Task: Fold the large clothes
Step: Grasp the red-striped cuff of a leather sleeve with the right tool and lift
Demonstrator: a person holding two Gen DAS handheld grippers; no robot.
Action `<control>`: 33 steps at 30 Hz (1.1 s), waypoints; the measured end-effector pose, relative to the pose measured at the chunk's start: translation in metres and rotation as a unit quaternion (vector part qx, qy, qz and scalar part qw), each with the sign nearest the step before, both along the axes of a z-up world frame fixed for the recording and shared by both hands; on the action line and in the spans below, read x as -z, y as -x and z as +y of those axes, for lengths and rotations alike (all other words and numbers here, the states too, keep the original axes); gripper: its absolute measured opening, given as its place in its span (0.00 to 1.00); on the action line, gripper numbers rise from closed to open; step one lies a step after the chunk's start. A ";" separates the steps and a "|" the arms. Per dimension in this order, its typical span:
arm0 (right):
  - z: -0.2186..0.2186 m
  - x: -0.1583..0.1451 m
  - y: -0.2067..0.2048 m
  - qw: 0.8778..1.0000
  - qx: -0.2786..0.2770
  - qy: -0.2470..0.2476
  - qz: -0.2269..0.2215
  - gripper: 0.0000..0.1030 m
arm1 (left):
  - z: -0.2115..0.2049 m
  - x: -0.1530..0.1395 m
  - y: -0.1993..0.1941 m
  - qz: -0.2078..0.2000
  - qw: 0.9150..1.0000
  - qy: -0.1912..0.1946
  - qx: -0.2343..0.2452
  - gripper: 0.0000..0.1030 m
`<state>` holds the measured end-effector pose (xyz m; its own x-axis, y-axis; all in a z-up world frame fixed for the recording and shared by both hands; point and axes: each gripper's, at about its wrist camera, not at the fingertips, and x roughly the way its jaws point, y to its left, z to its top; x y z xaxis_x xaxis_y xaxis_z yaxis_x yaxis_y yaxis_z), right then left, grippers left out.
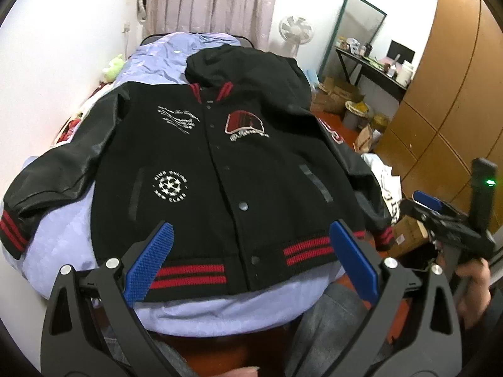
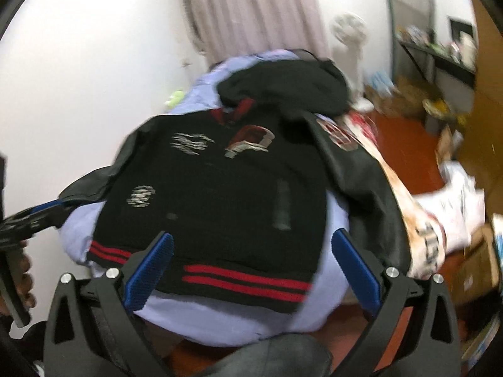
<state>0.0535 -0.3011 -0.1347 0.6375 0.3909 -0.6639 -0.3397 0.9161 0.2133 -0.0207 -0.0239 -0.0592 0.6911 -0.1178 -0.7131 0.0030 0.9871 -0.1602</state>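
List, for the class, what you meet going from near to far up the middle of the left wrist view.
Left gripper → red-striped hem of the jacket → star-circle print → red chest patch → black hood → lilac bedding → pink curtain.

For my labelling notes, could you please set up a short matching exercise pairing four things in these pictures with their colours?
Things:
1. varsity jacket body
2. hem stripes on the jacket
3. bed sheet under the jacket
4. grip pads on the left gripper

Colours:
A. lavender
B. blue
C. black
D. red

Pairs: 1-C, 2-D, 3-A, 4-B
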 end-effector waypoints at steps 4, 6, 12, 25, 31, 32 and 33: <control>-0.072 0.066 -0.025 0.995 0.075 -0.002 0.060 0.96 | -0.013 0.014 0.006 0.019 1.000 -0.018 0.008 0.95; -0.100 0.094 -0.034 0.992 0.091 -0.018 0.085 0.96 | -0.020 0.018 0.011 0.025 0.998 -0.051 0.001 0.95; -0.148 0.157 -0.075 0.983 0.108 -0.060 0.136 0.96 | -0.034 0.012 0.022 0.022 0.995 -0.094 0.004 0.95; -0.136 0.175 -0.112 0.955 0.114 -0.176 0.208 0.87 | -0.001 0.044 0.003 0.009 0.999 -0.046 0.026 0.95; -0.133 0.146 -0.100 0.953 0.134 -0.147 0.228 0.50 | 0.013 0.061 -0.028 -0.009 0.999 -0.018 0.026 0.92; -0.132 0.138 -0.097 0.953 0.132 -0.149 0.228 0.44 | 0.015 0.063 -0.035 -0.009 0.999 -0.016 0.030 0.91; -0.129 0.132 -0.096 0.955 0.129 -0.144 0.226 0.35 | 0.016 0.067 -0.045 -0.007 0.999 -0.012 0.042 0.81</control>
<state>0.1498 -0.4303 -0.2669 0.4110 0.4670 -0.7829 0.0751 0.8386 0.5396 0.0246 -0.0077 -0.1261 0.6892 -0.1596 -0.7068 0.0887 0.9867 -0.1362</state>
